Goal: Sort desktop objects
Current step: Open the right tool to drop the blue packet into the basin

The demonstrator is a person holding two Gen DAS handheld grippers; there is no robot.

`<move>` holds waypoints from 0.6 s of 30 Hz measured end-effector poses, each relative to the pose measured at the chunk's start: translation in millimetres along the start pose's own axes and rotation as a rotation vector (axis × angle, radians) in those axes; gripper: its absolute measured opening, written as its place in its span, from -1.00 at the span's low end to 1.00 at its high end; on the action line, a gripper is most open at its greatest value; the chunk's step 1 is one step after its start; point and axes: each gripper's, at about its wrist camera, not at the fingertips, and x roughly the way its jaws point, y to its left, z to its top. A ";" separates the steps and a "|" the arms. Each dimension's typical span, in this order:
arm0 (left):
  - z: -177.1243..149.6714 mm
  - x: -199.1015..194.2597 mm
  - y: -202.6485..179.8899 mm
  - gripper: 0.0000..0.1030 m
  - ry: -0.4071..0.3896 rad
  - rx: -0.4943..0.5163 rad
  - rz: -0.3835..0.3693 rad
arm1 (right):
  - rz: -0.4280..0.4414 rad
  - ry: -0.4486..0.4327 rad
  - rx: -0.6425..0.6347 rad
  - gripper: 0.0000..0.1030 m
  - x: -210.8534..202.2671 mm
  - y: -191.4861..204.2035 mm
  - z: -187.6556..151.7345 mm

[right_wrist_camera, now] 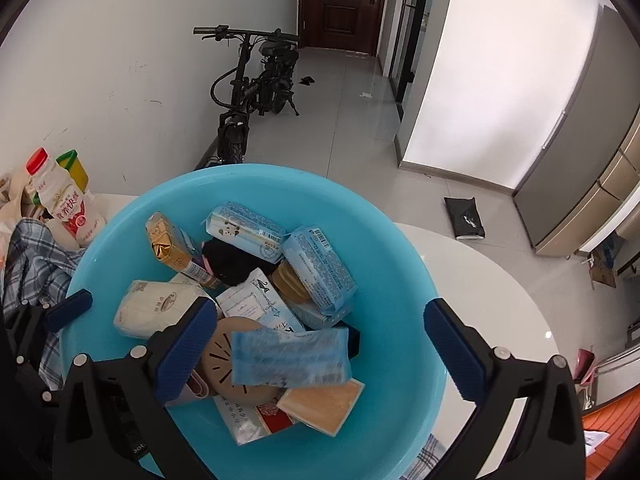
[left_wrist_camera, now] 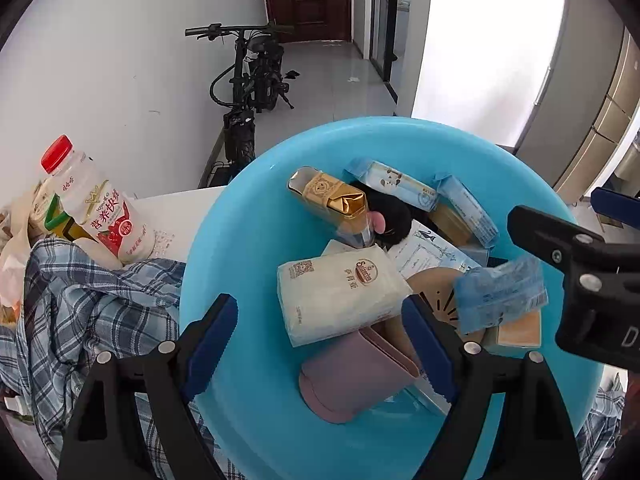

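A blue basin (left_wrist_camera: 240, 240) (right_wrist_camera: 400, 264) on the white table holds several objects: a gold box (left_wrist_camera: 328, 196) (right_wrist_camera: 166, 246), a cream packet (left_wrist_camera: 340, 292) (right_wrist_camera: 156, 306), blue tissue packs (left_wrist_camera: 392, 184) (right_wrist_camera: 320, 272), a mauve cup (left_wrist_camera: 348, 376) and a tan clock face (right_wrist_camera: 224, 356). A blue soft packet (right_wrist_camera: 290, 356) (left_wrist_camera: 500, 294) lies on top. My left gripper (left_wrist_camera: 320, 340) is open over the cream packet and cup. My right gripper (right_wrist_camera: 320, 340) is open, straddling the blue soft packet, and empty.
A red-capped milk bottle (left_wrist_camera: 96, 208) (right_wrist_camera: 60, 200) and a plaid cloth (left_wrist_camera: 80, 312) (right_wrist_camera: 24, 264) lie left of the basin. A cloth bag (left_wrist_camera: 12, 256) sits at the far left. A bicycle (left_wrist_camera: 248, 80) stands on the floor beyond the table (right_wrist_camera: 480, 280).
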 end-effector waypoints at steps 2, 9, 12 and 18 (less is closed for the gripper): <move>0.1 0.0 -0.6 0.67 0.001 0.007 0.005 | 0.005 0.003 0.012 0.99 -0.4 -2.7 -0.4; -5.5 -2.4 -4.2 0.67 -0.025 0.028 -0.008 | 0.038 -0.001 0.052 0.99 -2.0 -10.6 -0.4; -10.8 -7.4 -0.5 0.67 -0.059 0.034 -0.014 | 0.089 -0.018 0.055 0.99 -5.3 -10.1 -5.4; -8.8 -25.2 5.4 0.67 -0.109 -0.005 -0.038 | 0.094 -0.038 0.042 0.99 -6.5 -11.4 -9.6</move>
